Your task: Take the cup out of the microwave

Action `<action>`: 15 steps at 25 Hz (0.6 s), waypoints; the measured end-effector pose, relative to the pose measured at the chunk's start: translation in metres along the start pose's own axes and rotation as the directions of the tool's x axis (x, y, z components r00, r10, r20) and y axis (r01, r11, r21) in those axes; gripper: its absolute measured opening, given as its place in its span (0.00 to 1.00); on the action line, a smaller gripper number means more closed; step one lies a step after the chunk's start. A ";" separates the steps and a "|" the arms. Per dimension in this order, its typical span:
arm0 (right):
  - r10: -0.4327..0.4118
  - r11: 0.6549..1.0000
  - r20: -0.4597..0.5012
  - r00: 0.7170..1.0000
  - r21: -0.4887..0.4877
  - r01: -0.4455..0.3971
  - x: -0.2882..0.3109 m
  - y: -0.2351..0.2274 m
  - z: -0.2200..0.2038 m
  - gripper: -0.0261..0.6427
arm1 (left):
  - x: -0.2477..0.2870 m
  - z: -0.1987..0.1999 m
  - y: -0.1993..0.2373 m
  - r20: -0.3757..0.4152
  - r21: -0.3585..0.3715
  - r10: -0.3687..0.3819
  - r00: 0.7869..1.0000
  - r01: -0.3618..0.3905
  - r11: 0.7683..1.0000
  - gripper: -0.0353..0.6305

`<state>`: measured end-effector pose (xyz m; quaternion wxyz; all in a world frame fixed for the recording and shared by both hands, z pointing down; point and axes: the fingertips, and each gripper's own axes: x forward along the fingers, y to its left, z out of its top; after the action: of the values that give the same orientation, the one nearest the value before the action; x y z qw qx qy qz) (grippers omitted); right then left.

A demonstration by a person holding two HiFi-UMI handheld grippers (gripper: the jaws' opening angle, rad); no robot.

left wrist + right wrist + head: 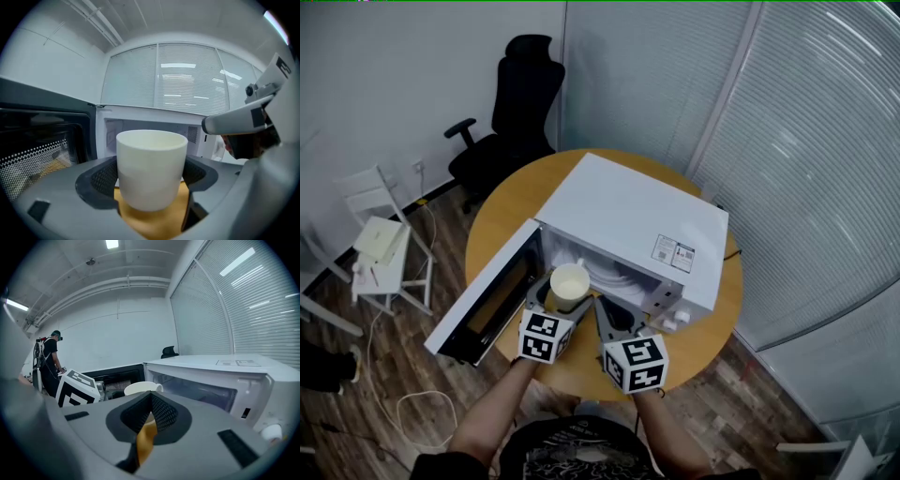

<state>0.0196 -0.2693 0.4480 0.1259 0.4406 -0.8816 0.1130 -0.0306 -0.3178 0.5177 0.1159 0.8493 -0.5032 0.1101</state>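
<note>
One plain white round cup clamped between jaws of left gripper, just outside open white box-shaped microwave, above round wooden table. Right gripper alongside, jaws together, empty.

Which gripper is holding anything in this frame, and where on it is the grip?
The left gripper holds the white cup by its side walls, one jaw on each side. The right gripper is closed on nothing.
</note>
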 end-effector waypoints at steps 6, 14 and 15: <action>-0.012 1.000 0.002 1.000 0.003 0.012 -0.008 0.014 -0.004 0.06 | -0.025 -0.002 -0.004 0.000 -0.003 0.002 1.000 -0.002 1.000 0.69; -0.043 0.999 0.011 0.999 0.011 0.043 -0.019 0.032 -0.009 0.06 | -0.063 0.000 -0.004 0.010 -0.030 0.008 1.000 -0.007 1.000 0.69; -0.049 0.999 0.011 0.999 0.011 0.049 -0.020 0.034 -0.010 0.06 | -0.067 0.000 -0.003 0.012 -0.029 0.009 1.000 -0.009 1.000 0.69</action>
<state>0.0049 -0.2315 0.4481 0.1214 0.4632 -0.8707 0.1122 -0.0593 -0.2607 0.4966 0.1246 0.8459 -0.5092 0.0979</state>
